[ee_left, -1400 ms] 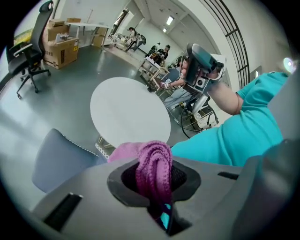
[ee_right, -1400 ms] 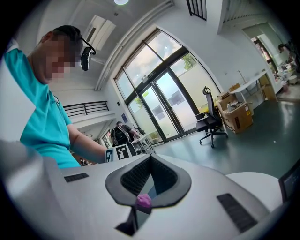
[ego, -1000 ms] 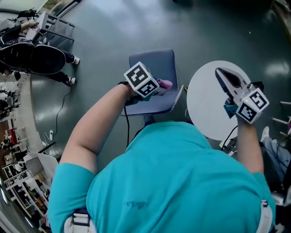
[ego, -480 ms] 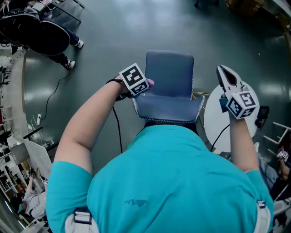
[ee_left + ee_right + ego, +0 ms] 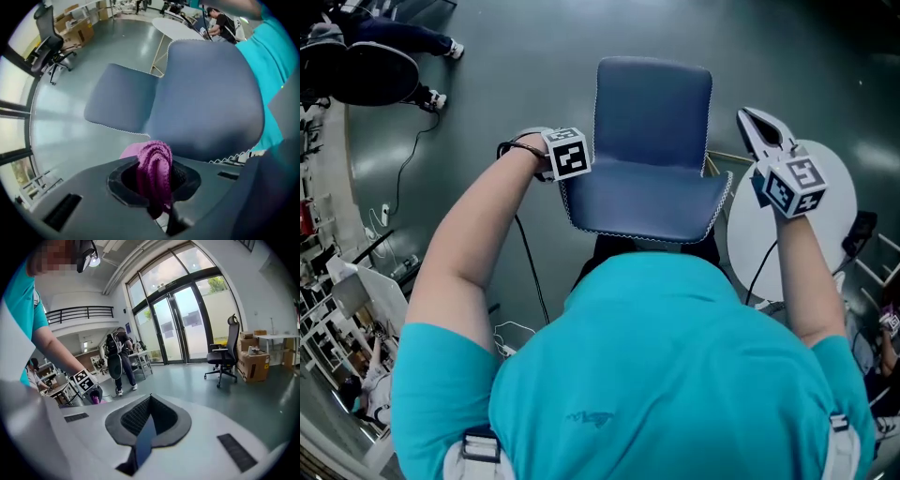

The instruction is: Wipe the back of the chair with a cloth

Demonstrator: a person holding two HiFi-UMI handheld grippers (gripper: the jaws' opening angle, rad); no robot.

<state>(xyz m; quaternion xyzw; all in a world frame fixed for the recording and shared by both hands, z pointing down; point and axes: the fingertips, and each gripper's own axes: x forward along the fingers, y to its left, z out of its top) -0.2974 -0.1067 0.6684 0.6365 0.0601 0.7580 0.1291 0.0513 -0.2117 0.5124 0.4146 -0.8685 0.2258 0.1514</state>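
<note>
The blue padded chair stands right in front of me, its backrest [image 5: 642, 202] nearest and its seat [image 5: 654, 103] beyond. My left gripper [image 5: 562, 155] hangs just off the backrest's left edge. In the left gripper view its jaws [image 5: 154, 180] are shut on a bunched purple cloth [image 5: 152, 164], with the backrest [image 5: 211, 98] close ahead to the right and not touching the cloth. My right gripper [image 5: 761, 136] is raised at the chair's right side, shut and empty [image 5: 149, 401]. The right gripper view also catches the left gripper [image 5: 89, 389] with the cloth.
A round white table [image 5: 830, 225] stands to the right of the chair, under my right arm. A person in black [image 5: 366, 66] stands at the far left, and a cable [image 5: 525, 272] trails over the floor. An office chair [image 5: 225, 357] and cardboard boxes [image 5: 253, 364] stand by the glass doors.
The left gripper with the cloth has slid left off the chair's surface to beside its left edge. The view has swung so that the chair sits centred. The right gripper stays raised.
</note>
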